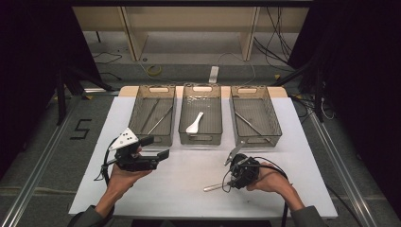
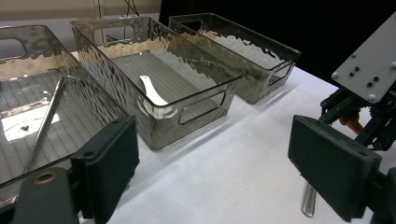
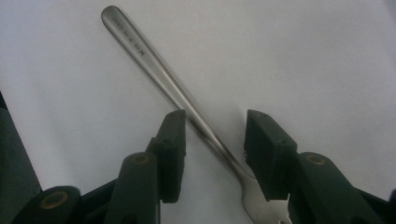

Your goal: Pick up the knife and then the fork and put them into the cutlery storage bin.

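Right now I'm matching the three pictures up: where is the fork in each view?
High view: fork lies at the lower centre of the table, under the right gripper.
Left gripper view: its handle end shows near the lower right edge.
Right gripper view: diagonal, from upper left down between the open fingers.
Shared landmark: the right gripper above it.

Bright overhead light whitens the table [image 1: 302, 156], while the surroundings stay dark. Glare ripples on the clear bins [image 2: 154, 70] (close jaws look soft).
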